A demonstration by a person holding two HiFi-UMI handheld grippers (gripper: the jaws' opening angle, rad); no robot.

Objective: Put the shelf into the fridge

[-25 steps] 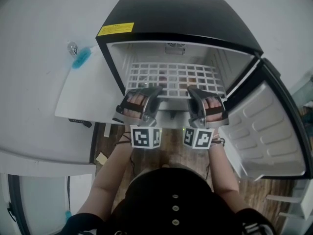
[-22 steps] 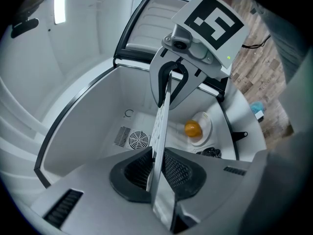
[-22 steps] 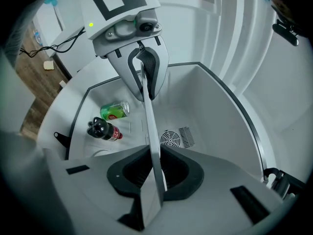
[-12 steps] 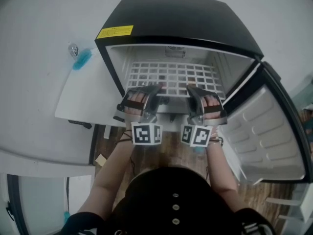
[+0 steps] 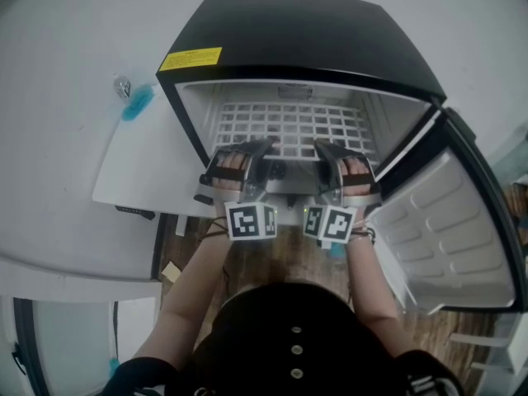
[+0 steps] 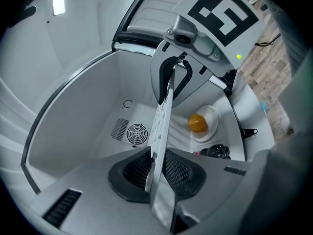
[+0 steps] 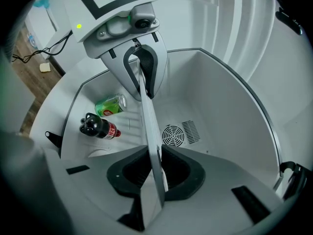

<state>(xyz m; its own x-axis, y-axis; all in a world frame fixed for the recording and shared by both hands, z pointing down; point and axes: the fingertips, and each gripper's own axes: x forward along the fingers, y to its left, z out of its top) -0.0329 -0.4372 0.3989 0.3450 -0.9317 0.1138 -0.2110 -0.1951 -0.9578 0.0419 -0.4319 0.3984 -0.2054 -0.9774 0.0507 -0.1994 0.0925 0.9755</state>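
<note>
Inside fridge [image 5: 297, 35], shelf [image 5: 289, 126] front obscd.

The fridge [image 5: 305, 31] is black outside and white inside, with a yellow label [image 5: 191, 58] at the near left of its top; the shelf [image 5: 289, 126] is a white grid; the left gripper [image 5: 262, 147] and right gripper [image 5: 320, 147] are grey with black pads, their cubes white with black square markers; the floor [image 5: 280, 250] is brown wood; the can [image 7: 110, 105] is green; the bottle [image 7: 98, 126] is black with a red label.
</note>
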